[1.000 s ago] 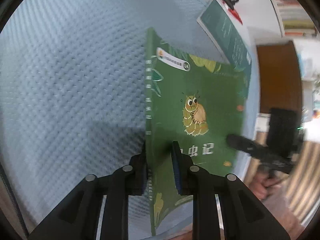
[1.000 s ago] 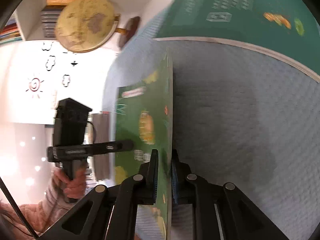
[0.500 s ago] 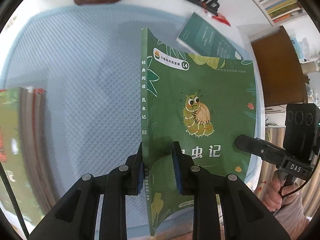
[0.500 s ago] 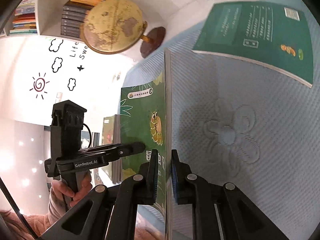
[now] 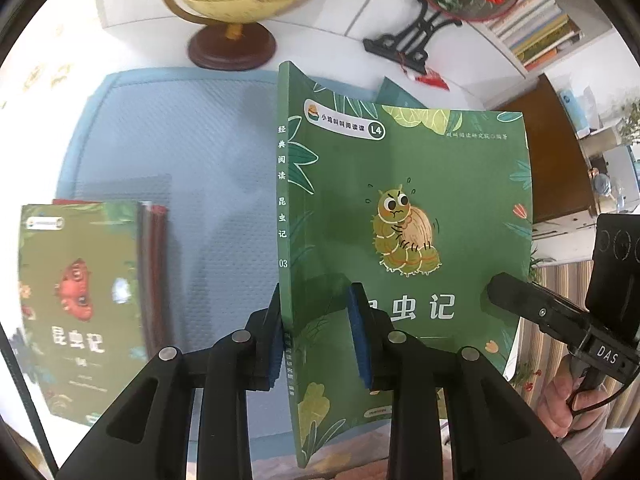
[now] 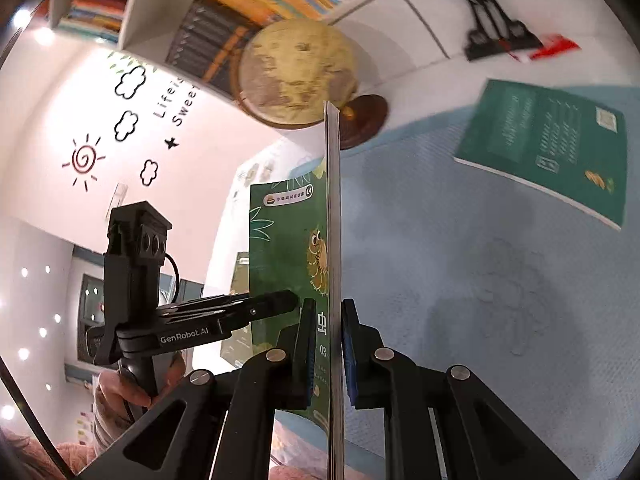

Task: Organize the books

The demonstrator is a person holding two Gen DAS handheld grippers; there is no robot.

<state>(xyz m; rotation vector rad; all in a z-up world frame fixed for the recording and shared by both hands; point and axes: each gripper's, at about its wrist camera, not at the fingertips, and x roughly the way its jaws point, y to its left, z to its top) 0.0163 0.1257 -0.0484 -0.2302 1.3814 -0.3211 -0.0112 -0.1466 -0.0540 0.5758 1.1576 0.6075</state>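
Your left hand-held gripper (image 5: 318, 334) is matte black plastic, two chunky fingers with cut-out slots and round silver screw heads along the arms, blue pads (image 5: 360, 336) at the tips. The right hand-held gripper (image 6: 325, 344) is the same build, same silver screws and blue pads. From the side, one reads "GenRobot.AI" in white, the other "DAS", each with a boxy black camera block on top and a thin black cable looping off it. You've got a fuzzy pink sleeve (image 6: 60, 456) on.
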